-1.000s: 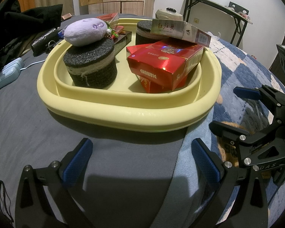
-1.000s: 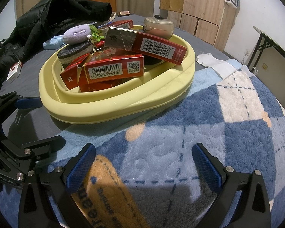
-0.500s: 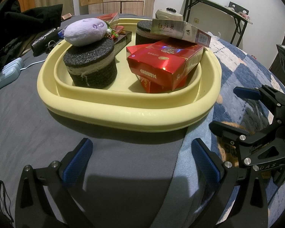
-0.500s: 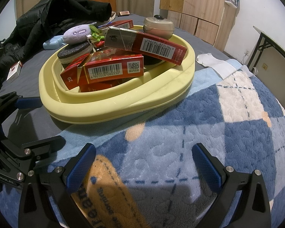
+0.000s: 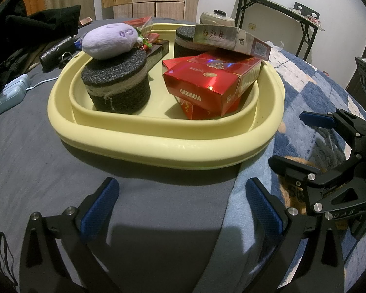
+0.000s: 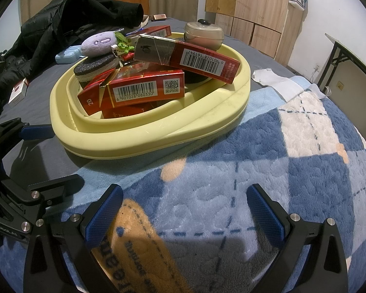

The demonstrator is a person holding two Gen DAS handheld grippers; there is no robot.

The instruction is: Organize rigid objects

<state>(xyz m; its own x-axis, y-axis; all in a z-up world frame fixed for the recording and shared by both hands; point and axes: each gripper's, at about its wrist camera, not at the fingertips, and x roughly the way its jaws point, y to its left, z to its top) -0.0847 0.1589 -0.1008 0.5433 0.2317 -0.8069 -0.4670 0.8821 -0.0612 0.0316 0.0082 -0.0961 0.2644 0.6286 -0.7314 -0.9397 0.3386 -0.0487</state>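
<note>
Your left hand-held gripper (image 5: 180, 205) hangs with its blue-padded fingers spread wide and nothing between them, just short of the yellow tray (image 5: 158, 144), above the grey sheet (image 5: 36, 161) of the bed. Your right hand-held gripper (image 6: 183, 210) is likewise spread apart and empty, over the blue checked blanket (image 6: 292, 171), a little back from the tray's near rim. The tray straddles the edge where sheet meets blanket. Inside it, a dark foam cylinder (image 5: 117, 85) stands upright at the left with a purple plush toy (image 5: 109, 41) resting on top. To the right, red cigarette cartons (image 5: 212, 83) lie stacked and tilted, and a silver-and-red carton (image 5: 231, 39) lies across the top of them, leaning on a second dark cylinder (image 5: 185, 39) behind. Outside the tray, a black jacket (image 6: 68, 19) is heaped at the far left, and a pale blue case (image 5: 9, 95) lies on the sheet.
</note>
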